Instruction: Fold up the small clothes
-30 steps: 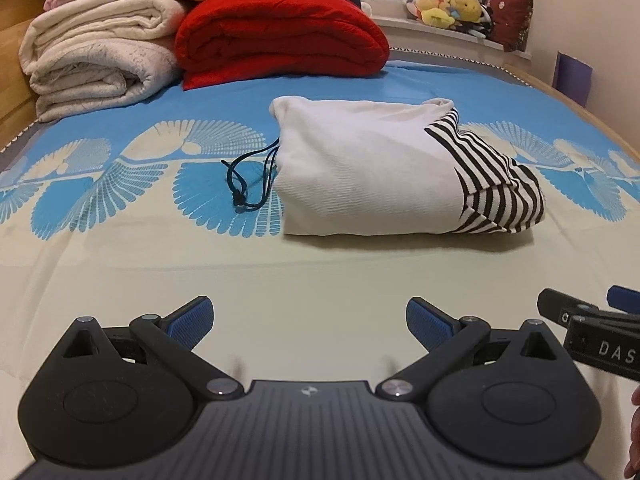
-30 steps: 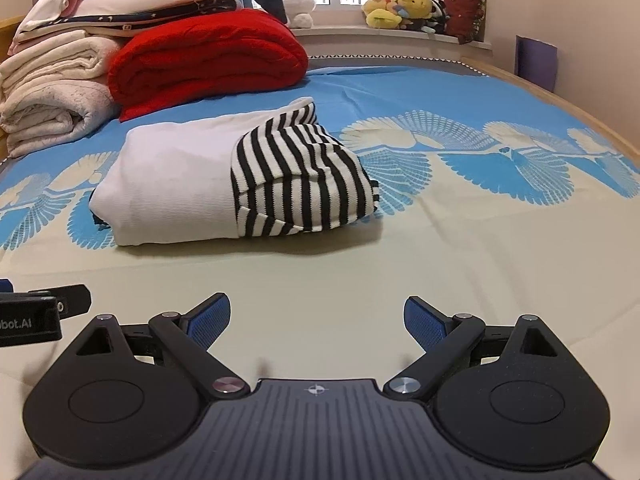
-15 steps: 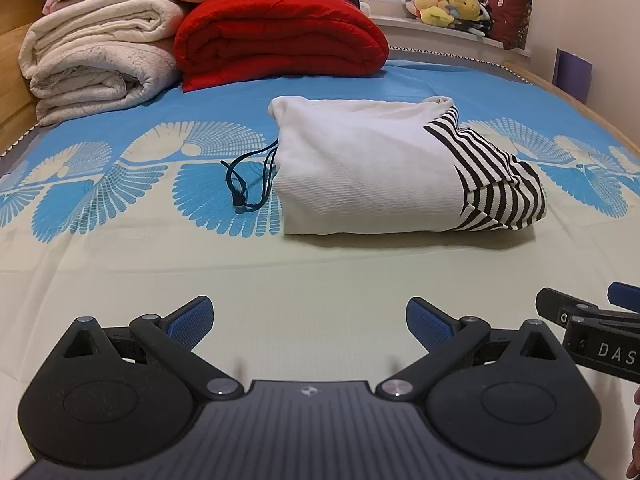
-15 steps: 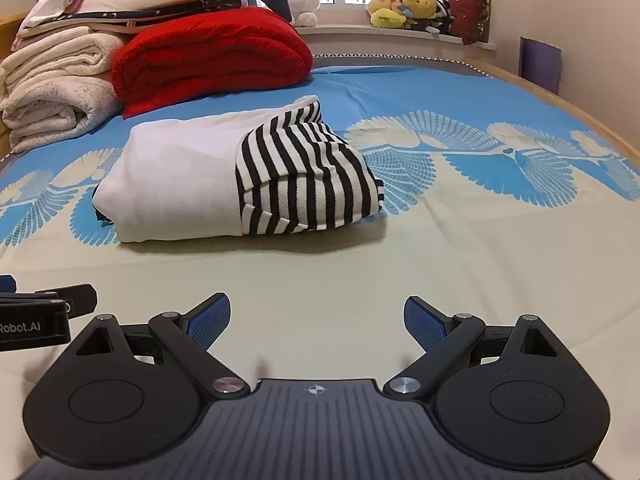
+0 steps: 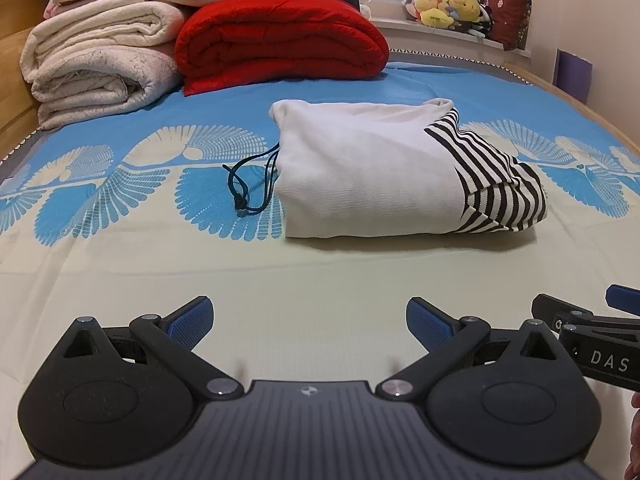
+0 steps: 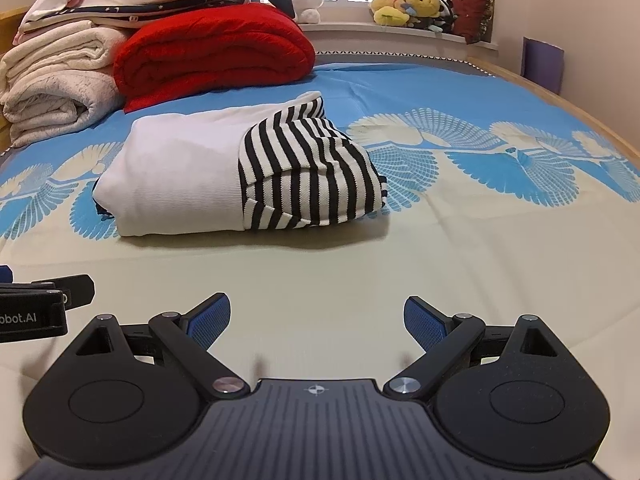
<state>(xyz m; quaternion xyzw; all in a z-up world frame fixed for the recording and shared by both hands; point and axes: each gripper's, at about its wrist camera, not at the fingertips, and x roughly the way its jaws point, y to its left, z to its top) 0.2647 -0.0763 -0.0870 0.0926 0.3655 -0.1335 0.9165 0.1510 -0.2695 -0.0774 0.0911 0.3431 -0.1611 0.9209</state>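
A bed (image 5: 320, 272) covered by a blue-and-cream sheet with a fan pattern is seen from both wrist views. At its far end a stack of cream blankets (image 5: 96, 72) is set beside a folded red blanket (image 5: 280, 40), and soft toys (image 5: 448, 4) are lined up on the sill behind. The garment (image 5: 372, 176), white with a black-and-white striped part (image 5: 504, 192) at its right end, is laid folded into a compact bundle near the middle of the bed, well apart from both grippers. A dark cord (image 5: 248, 188) is spilled out onto the sheet from its left side. The left gripper (image 5: 309, 316) is held low over the cream part of the sheet with its jaws spread wide and nothing between the blue pads (image 5: 192, 316). The right gripper (image 6: 317, 316) is held the same way, wide apart and empty, just beside the left one, whose tip is seen at the edge of each view.
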